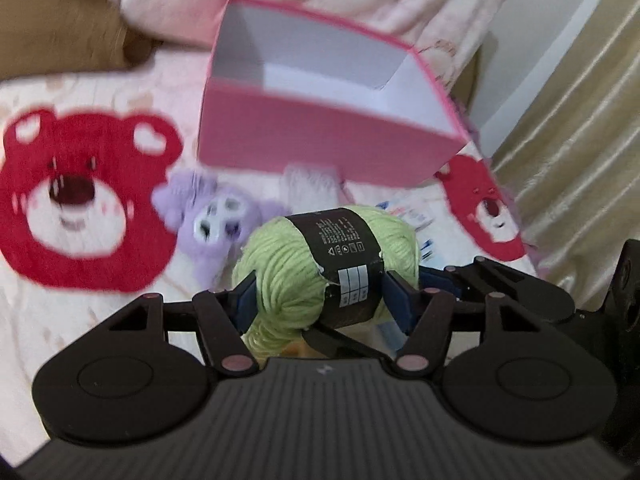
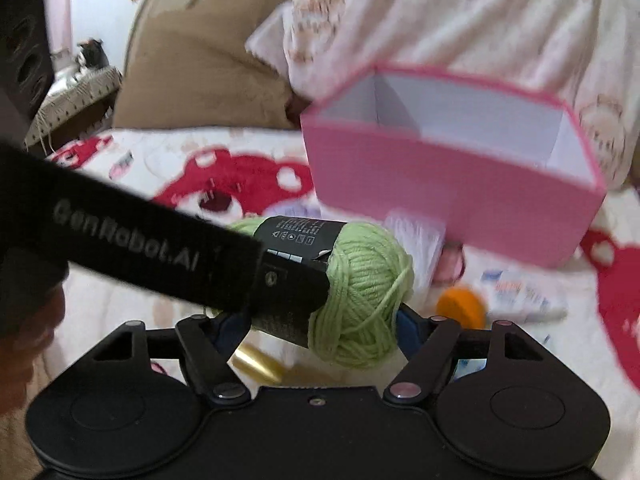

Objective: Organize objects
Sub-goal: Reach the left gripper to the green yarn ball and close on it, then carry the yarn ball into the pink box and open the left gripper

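Observation:
A light green yarn ball (image 1: 288, 264) with a black paper band hangs above the bedspread. My left gripper (image 1: 320, 300) is shut on its middle, with a blue pad pressing each side. In the right wrist view the left gripper's black body crosses from the left over the yarn ball (image 2: 360, 292). My right gripper (image 2: 316, 326) stands wide around the ball's two ends. Its right pad lies against the green end without squeezing it. Its left pad is partly hidden. An open pink box (image 1: 320, 140) with a white inside stands just beyond, also seen as the pink box (image 2: 440, 184).
A purple plush toy (image 1: 216, 224) lies left of the yarn on the bedspread (image 1: 80, 200) with red bear prints. An orange ball (image 2: 460, 304), small packets (image 2: 520, 292) and a white fluffy item (image 2: 420, 236) lie before the box. A brown pillow (image 2: 200, 80) sits behind.

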